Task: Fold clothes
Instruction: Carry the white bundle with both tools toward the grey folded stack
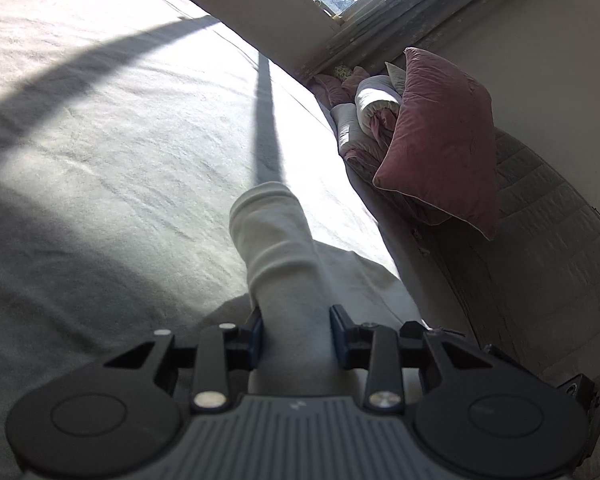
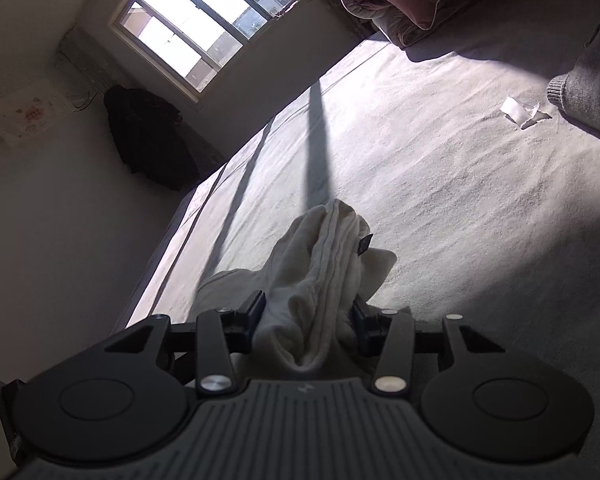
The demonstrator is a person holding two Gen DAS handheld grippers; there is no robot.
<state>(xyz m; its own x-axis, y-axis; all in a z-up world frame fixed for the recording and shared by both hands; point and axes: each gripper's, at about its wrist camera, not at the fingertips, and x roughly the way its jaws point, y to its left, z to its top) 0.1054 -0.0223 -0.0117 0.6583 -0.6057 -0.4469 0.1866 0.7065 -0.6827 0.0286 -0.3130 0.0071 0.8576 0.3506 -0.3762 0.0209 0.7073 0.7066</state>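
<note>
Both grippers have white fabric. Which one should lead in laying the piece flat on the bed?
Probably left: the left gripper grips a smooth tube of the white garment; the right gripper holds a bunched wad.

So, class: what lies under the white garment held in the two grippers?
Under the white garment lies the pale bed sheet, lit in patches. The sheet directly beneath the bunched cloth is covered, so anything there cannot be seen. Both the left gripper and right gripper clamp it.

White garment (image 2: pixel 324 280) soft ribbed knit cloth; bed sheet (image 1: pixel 100 140) matt, finely textured fabric; pillow (image 1: pixel 444 136) pink velvety; gripper fingers (image 1: pixel 256 332) matt black plastic.
</note>
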